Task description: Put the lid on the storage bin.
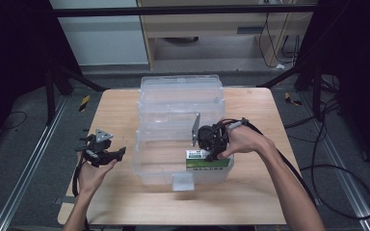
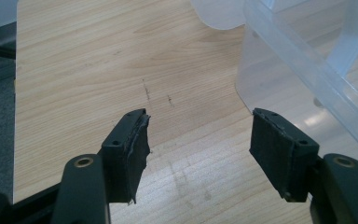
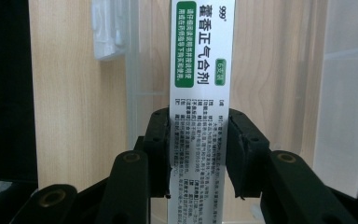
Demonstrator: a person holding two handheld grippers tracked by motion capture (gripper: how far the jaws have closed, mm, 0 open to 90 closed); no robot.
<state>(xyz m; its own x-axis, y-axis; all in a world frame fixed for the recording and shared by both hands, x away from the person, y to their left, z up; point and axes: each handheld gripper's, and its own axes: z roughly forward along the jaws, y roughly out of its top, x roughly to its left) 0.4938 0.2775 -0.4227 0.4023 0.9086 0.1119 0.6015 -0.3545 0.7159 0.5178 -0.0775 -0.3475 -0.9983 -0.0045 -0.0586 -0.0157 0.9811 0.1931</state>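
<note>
High view: right gripper clamps a green-and-white carton inside a clear plastic bin on the wood-grain worktop. Left gripper view: left gripper released, bin at 2 o'clock. Right gripper view: carton's bottom edge cut off.

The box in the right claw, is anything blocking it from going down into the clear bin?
Nothing visible does. The right claw is shut on the white and green box, already within the open bin near its front wall. The bin floor that shows beside it looks bare. The lid is flipped back, out of the way.
</note>
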